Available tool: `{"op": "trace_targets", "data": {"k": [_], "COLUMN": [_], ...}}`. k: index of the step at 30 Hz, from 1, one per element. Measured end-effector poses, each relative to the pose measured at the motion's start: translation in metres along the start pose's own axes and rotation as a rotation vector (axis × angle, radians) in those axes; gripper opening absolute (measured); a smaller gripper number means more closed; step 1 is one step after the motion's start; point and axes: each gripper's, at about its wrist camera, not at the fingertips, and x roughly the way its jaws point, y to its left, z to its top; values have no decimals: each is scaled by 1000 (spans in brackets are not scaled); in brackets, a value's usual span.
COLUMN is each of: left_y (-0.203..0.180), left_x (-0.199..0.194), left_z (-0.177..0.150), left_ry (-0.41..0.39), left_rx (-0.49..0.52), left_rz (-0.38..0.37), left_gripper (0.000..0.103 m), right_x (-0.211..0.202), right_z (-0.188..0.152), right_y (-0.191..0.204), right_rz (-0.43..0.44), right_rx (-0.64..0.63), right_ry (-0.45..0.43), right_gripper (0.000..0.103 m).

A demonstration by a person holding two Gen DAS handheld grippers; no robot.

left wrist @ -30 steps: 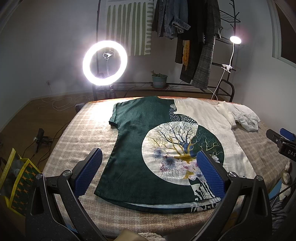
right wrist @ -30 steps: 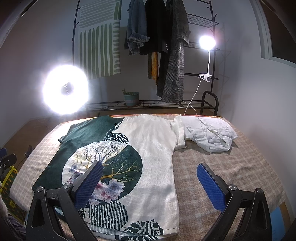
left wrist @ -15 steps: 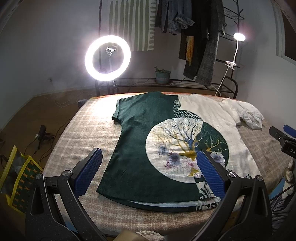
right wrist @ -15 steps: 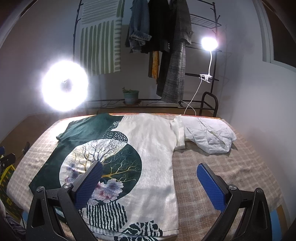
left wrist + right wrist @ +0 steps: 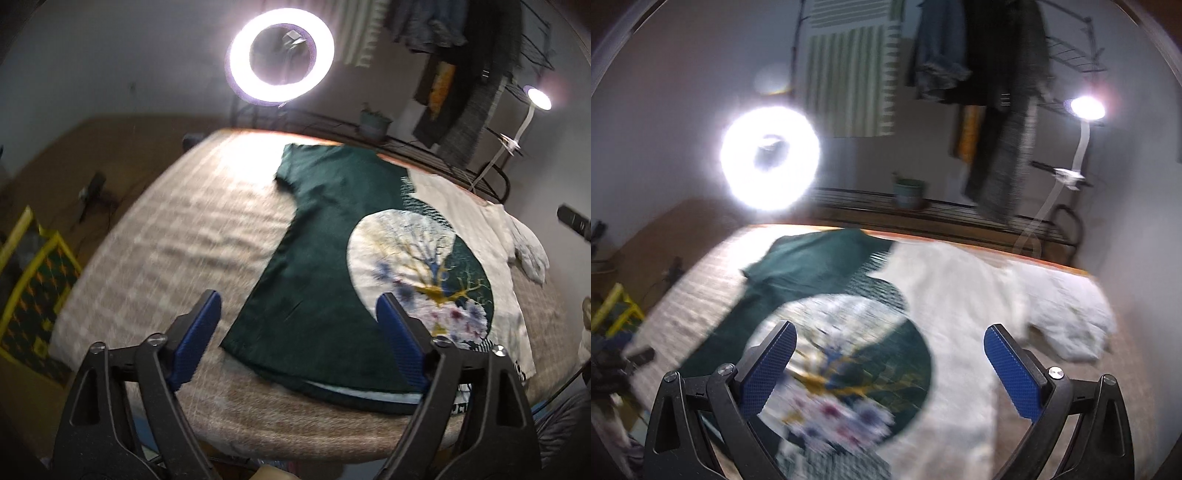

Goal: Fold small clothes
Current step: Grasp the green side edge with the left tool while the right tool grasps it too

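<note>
A T-shirt [image 5: 325,266], half dark green and half cream with a round tree print, lies flat on the checked table [image 5: 177,240]; it also shows in the right wrist view [image 5: 945,295]. My left gripper [image 5: 297,334] is open and empty, above the shirt's green bottom-left hem corner. My right gripper [image 5: 888,365] is open and empty, above the tree print and the cream half. A crumpled white garment [image 5: 1071,317] lies right of the shirt's sleeve. Both views are motion-blurred.
A ring light [image 5: 281,60] stands behind the table. A rack with hanging clothes [image 5: 990,110], a clip lamp [image 5: 1086,109] and a potted plant [image 5: 910,192] are at the back. A yellow patterned bag [image 5: 33,291] sits on the floor at left.
Both grippers have swung: the left tilted and shifted left toward the shirt's green side, the right moved left and over the shirt. Both stay open. The shirt has not moved.
</note>
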Motion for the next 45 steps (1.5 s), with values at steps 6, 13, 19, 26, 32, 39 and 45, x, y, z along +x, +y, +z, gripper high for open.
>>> {"op": "trace_targets", "data": {"k": [6, 13, 19, 26, 32, 39, 45], "left_y": [34, 58, 60, 50, 44, 40, 47], "left_x": [28, 61, 85, 96, 100, 103, 100], "left_z": [-6, -21, -29, -25, -23, -20, -16], "left_ry": [93, 193, 260, 249, 244, 237, 218], "left_rx": [-136, -245, -273, -204, -177, -165, -233], "left_rz": [36, 82, 68, 111, 76, 12, -37], "left_gripper": [73, 68, 66, 53, 8, 3, 2], "right_x": [58, 137, 206, 290, 354, 418, 459], "right_z": [46, 89, 120, 140, 142, 134, 124], "right_y": [35, 70, 108, 159, 195, 231, 250], "right_rz": [108, 278, 352, 353, 361, 311, 286], "right_rx": [-64, -6, 33, 11, 8, -37, -55], "right_ry": [66, 214, 286, 363, 430, 514, 576], "right_gripper": [103, 94, 90, 83, 80, 73, 65]}}
